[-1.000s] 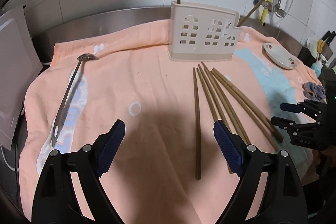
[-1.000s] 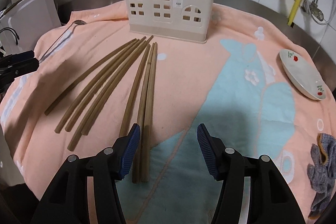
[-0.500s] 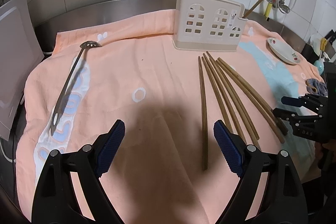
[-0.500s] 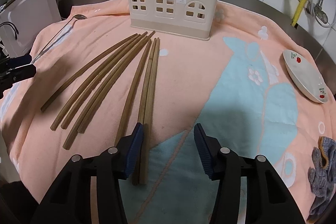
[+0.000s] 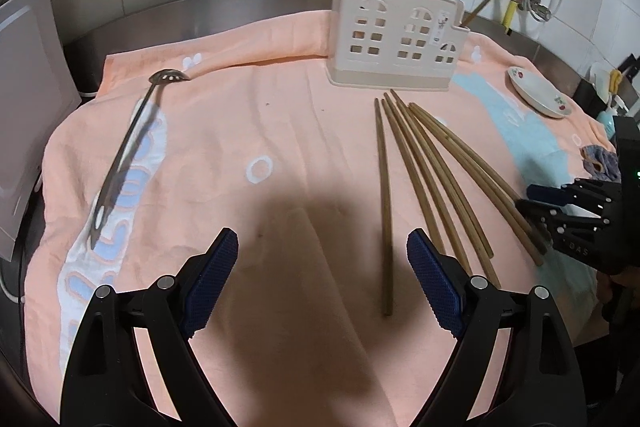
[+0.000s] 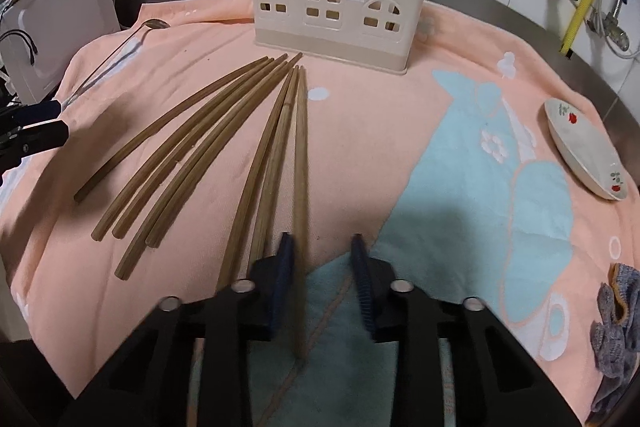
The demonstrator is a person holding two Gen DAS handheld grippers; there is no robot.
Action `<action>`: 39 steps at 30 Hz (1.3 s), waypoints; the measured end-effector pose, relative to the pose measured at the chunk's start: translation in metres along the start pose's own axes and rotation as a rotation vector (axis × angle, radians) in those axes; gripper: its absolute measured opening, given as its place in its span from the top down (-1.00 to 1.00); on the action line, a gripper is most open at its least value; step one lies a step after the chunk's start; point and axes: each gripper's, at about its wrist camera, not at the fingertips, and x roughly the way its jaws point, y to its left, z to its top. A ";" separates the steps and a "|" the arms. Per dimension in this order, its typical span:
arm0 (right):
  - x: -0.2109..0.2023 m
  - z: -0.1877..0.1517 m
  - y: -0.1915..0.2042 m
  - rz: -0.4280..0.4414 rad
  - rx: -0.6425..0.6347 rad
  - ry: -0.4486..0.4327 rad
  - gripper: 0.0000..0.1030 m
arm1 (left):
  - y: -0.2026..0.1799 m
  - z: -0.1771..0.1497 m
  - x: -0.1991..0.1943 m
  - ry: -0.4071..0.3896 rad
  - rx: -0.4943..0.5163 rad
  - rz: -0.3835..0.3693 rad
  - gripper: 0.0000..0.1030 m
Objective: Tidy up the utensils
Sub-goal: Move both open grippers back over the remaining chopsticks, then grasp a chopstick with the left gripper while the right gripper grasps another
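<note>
Lying along the nine o'clock side of the peach towel [image 5: 280, 131], the slotted metal spoon [image 5: 124, 155] points its bowl toward the tiled wall. Just inside it hovers the left gripper [image 5: 322, 279], its blue pads spread wide with only bare cloth between them; the leftmost of the loose wooden chopsticks [image 5: 385, 203] lies just inside its right finger, untouched. At twelve o'clock stands the cream utensil holder [image 6: 332, 3] with arched cut-outs, one chopstick upright at its left end and another leaning out of the low right-hand compartment. From its foot the chopsticks fan toward six o'clock. The right gripper [image 6: 322, 275] sits over the near ends of the rightmost group, and its jaws have just been closing. The rightmost chopstick [image 6: 301, 163] runs between the pads, close against the left one, though whether both pads already press on it is hard to tell. A small flowered dish [image 6: 584, 151] rests at three o'clock, and a grey rag [image 6: 616, 327] at four.
</note>
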 end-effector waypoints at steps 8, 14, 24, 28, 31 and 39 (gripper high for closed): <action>-0.006 -0.008 0.004 -0.035 0.000 -0.028 0.80 | -0.016 -0.008 0.009 0.017 0.062 -0.057 -0.22; -0.007 -0.010 -0.001 -0.032 0.030 -0.038 0.82 | -0.026 -0.013 0.020 0.044 0.098 -0.108 0.30; -0.008 -0.013 -0.005 -0.028 0.059 -0.041 0.83 | -0.033 -0.012 0.041 0.074 0.110 -0.124 0.66; -0.008 -0.013 -0.005 -0.021 0.066 -0.041 0.82 | -0.031 -0.010 0.046 0.078 0.105 -0.123 0.69; -0.008 -0.014 -0.004 -0.024 0.066 -0.043 0.82 | -0.033 -0.009 0.048 0.076 0.118 -0.121 0.69; -0.008 -0.014 -0.004 -0.027 0.066 -0.053 0.82 | -0.039 -0.010 0.048 0.066 0.142 -0.075 0.83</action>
